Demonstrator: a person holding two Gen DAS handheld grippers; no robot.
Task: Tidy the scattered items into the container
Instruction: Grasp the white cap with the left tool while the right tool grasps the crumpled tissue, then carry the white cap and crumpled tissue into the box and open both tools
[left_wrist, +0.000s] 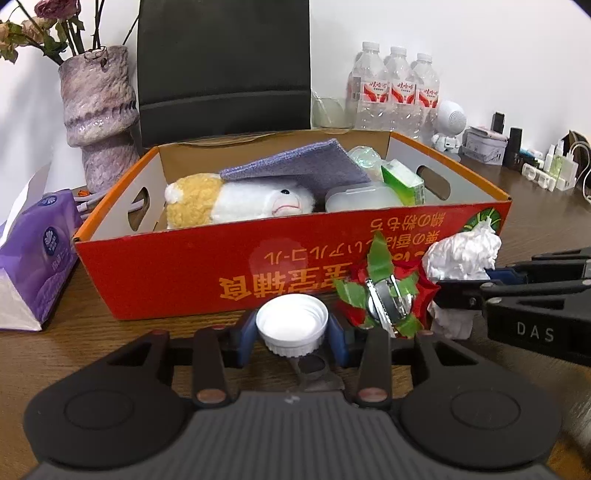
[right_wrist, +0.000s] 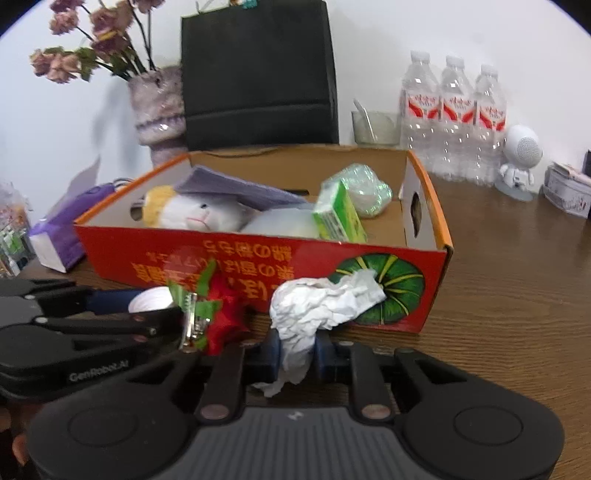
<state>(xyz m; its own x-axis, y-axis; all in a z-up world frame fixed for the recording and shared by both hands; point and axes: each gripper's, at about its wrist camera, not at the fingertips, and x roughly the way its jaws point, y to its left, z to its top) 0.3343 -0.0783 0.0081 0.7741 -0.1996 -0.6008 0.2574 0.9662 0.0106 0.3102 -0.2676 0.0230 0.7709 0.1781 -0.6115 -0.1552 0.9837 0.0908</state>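
Note:
A red cardboard box (left_wrist: 184, 273) (right_wrist: 258, 266) stands on the wooden table, holding a plush toy (left_wrist: 236, 201), a purple cloth (left_wrist: 295, 162), a green carton (left_wrist: 402, 181) and a white case. My left gripper (left_wrist: 291, 332) is shut on a white bottle cap (left_wrist: 291, 325), its blue pads pressing both sides, just in front of the box. My right gripper (right_wrist: 297, 354) is shut on a crumpled white tissue (right_wrist: 321, 306) (left_wrist: 461, 254). Between the two grippers lies a red artificial flower with green leaves and a metal clip (left_wrist: 388, 299) (right_wrist: 218, 314).
A purple tissue pack (left_wrist: 37, 254) lies left of the box. A vase of dried flowers (left_wrist: 98, 110), a black bag (left_wrist: 221, 66), water bottles (left_wrist: 395, 88), a glass bowl (right_wrist: 375, 127) and a white robot figure (right_wrist: 517, 162) stand behind it. Small items crowd the far right.

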